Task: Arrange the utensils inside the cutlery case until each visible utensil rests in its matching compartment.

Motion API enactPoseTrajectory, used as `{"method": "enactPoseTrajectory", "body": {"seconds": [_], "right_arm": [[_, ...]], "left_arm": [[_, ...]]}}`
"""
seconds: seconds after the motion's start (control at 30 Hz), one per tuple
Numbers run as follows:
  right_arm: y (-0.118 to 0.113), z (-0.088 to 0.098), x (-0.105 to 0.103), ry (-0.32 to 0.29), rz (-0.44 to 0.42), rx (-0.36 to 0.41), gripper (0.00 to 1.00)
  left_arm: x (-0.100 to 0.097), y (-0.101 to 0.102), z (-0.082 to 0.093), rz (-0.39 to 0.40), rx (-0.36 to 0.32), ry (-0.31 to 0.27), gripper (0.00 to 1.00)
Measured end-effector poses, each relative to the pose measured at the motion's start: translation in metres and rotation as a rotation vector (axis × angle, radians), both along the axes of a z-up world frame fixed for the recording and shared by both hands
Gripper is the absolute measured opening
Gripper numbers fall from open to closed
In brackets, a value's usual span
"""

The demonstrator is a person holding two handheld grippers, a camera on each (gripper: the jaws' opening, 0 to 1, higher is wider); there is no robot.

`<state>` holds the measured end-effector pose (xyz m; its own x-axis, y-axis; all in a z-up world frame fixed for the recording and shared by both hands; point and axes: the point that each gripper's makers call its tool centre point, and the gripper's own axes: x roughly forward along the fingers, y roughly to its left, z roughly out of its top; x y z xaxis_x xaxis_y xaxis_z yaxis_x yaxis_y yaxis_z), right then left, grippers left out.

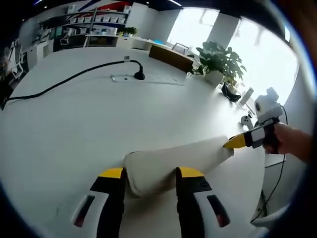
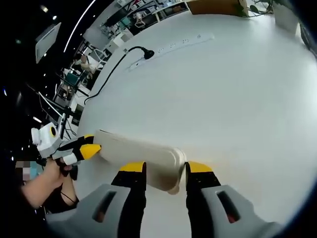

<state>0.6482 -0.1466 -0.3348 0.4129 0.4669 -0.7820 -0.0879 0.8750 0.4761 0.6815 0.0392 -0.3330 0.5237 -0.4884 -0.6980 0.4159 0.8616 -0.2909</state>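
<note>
Case (image 1: 173,161) was pinched at both ends over the white worktop (image 1: 74,124): left gripper (image 1: 151,173) fingers clamped one end, right gripper (image 2: 161,168) fingers the other.

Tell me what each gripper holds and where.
Both hold the closed cream cutlery case: the left gripper clamps one end, the right gripper the opposite end.

Open table (image 1: 74,129) around; power strip (image 1: 148,78) far.
</note>
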Motion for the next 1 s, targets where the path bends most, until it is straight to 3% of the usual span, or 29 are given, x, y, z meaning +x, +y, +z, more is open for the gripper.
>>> {"method": "enactPoseTrajectory", "body": {"seconds": [0.1, 0.13, 0.17, 0.53, 0.77, 0.9, 1.0], "right_arm": [[0.001, -0.001, 0.001, 0.005, 0.001, 0.003, 0.28], [-0.002, -0.004, -0.001, -0.001, 0.046, -0.039, 0.28], [0.003, -0.002, -0.002, 0.009, 0.035, -0.014, 0.28], [0.010, -0.006, -0.014, 0.025, 0.078, -0.025, 0.26], [0.019, -0.005, -0.032, 0.041, 0.105, -0.041, 0.26], [0.021, -0.006, -0.039, 0.020, 0.120, -0.051, 0.26], [0.023, -0.005, -0.044, 0.037, 0.118, -0.052, 0.25]], "left_arm": [[-0.005, 0.003, 0.000, 0.009, 0.000, 0.009, 0.41], [-0.008, 0.004, 0.000, 0.013, 0.002, 0.011, 0.40], [-0.010, 0.007, 0.000, 0.020, 0.001, 0.011, 0.40], [-0.046, 0.021, 0.000, 0.067, 0.002, 0.042, 0.39], [-0.074, 0.028, 0.001, 0.090, 0.012, 0.059, 0.39], [-0.087, 0.033, 0.000, 0.105, 0.000, 0.054, 0.39], [-0.093, 0.033, 0.000, 0.114, -0.010, 0.084, 0.38]]}}
